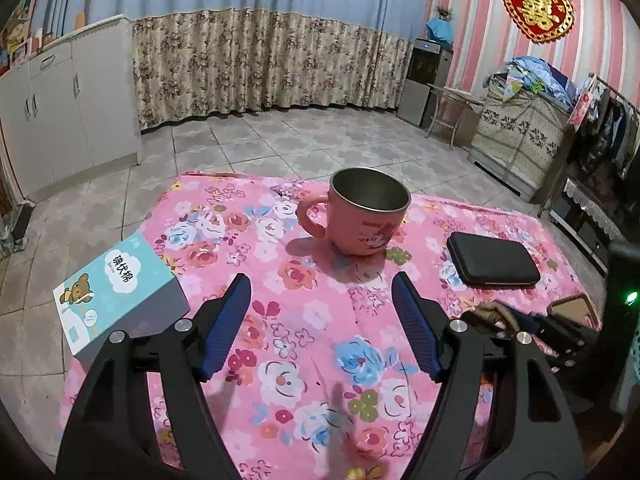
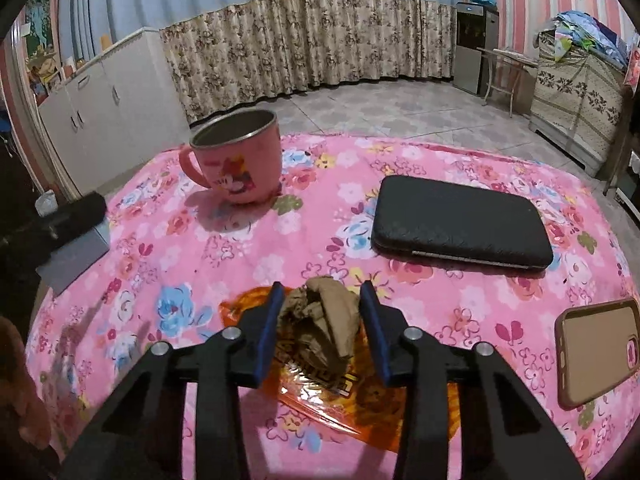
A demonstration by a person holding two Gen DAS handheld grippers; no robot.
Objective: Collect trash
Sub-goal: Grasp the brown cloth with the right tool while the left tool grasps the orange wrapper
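A crumpled brown paper wad lies on a flat orange wrapper near the front of the pink floral tablecloth. My right gripper straddles the wad, and both blue pads touch its sides. In the left wrist view the same wad shows at the right edge with the right gripper's dark fingers around it. My left gripper hovers open over bare cloth with nothing between its fingers, a short way in front of a pink metal-lined mug.
The mug stands at the back left. A black case lies at the back right, a phone in a tan case at the right edge. A blue box with a bear print sits on the table's left corner.
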